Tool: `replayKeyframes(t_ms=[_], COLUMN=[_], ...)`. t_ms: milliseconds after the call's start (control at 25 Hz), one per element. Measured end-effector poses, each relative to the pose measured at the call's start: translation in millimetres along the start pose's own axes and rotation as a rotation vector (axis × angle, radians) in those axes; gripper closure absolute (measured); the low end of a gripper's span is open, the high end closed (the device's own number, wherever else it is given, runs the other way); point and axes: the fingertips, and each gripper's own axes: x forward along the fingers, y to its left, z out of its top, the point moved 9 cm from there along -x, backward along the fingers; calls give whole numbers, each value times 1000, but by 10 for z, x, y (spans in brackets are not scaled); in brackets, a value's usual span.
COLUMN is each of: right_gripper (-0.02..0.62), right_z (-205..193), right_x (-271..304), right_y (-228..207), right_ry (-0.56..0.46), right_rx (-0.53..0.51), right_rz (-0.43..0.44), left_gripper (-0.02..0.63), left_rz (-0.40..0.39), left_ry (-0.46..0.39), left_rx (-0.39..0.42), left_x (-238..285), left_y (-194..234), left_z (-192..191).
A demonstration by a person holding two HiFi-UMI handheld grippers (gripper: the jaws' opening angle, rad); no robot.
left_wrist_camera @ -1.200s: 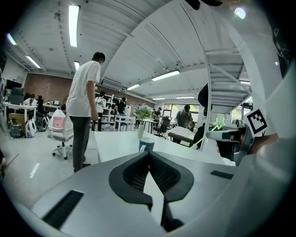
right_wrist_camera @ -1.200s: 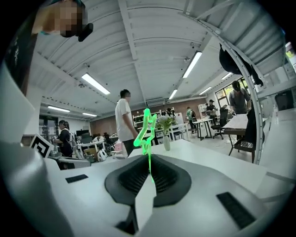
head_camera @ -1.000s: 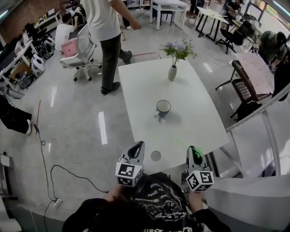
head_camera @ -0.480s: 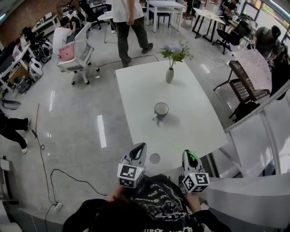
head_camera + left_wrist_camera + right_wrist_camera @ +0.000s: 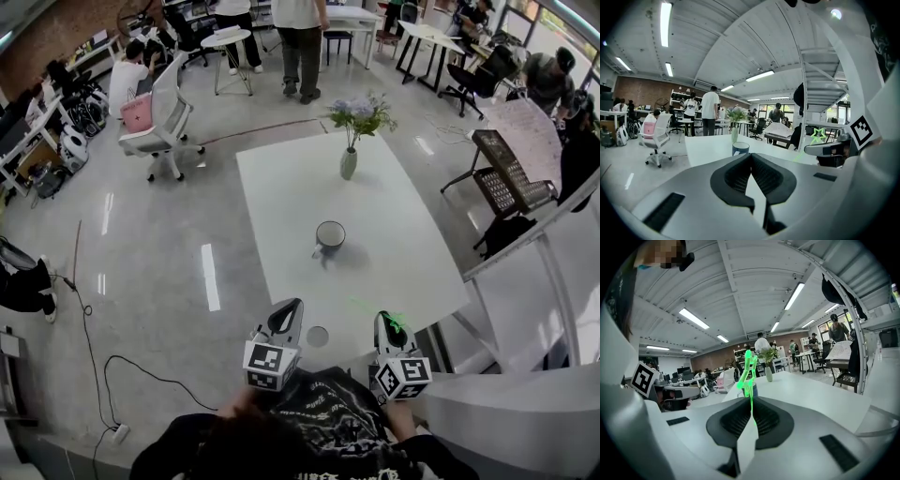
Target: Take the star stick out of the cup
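Observation:
A green star stick [image 5: 749, 370] stands up from between the pads of my right gripper [image 5: 751, 401], which is shut on its thin stem. From the head view the stick [image 5: 368, 307] slants left and forward over the table's near edge, above the right gripper [image 5: 385, 320]. The dark cup [image 5: 330, 236] with a white inside sits mid-table, well beyond both grippers, and nothing shows in it. My left gripper [image 5: 290, 307] hovers at the near edge, left of the right one. In the left gripper view its pads [image 5: 751, 157] meet with nothing between them; the cup [image 5: 740, 148] lies straight ahead.
A grey vase of blue flowers [image 5: 350, 155] stands at the far end of the white table [image 5: 281, 197]. A small round grey disc [image 5: 318, 336] sits in the tabletop near the front edge. A white stair rail [image 5: 553, 272] runs along the right. Chairs and people fill the far floor.
A standing person has walked away from the table's far left corner toward the back. Both grippers stay near the front edge, the right one keeping the stick.

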Motion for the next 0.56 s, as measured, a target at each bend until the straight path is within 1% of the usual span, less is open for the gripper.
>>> replayKeyframes(t_ms=[200,320,560], right_gripper=[577,577,577], right_z=[46,76,52], right_x=[54,58,111], right_y=[-59,-77,-102], right_ry=[6,5,12], right_rx=[-10,-14,-15], right_rz=[7,12,22], left_gripper=[586,586,586], left_rz=[22,18,6], left_ry=[13,15,11], left_rx=[2,16,-12], left_x=[70,100,151], left_y=[-9,-19,-66], left_z=[126,71,152])
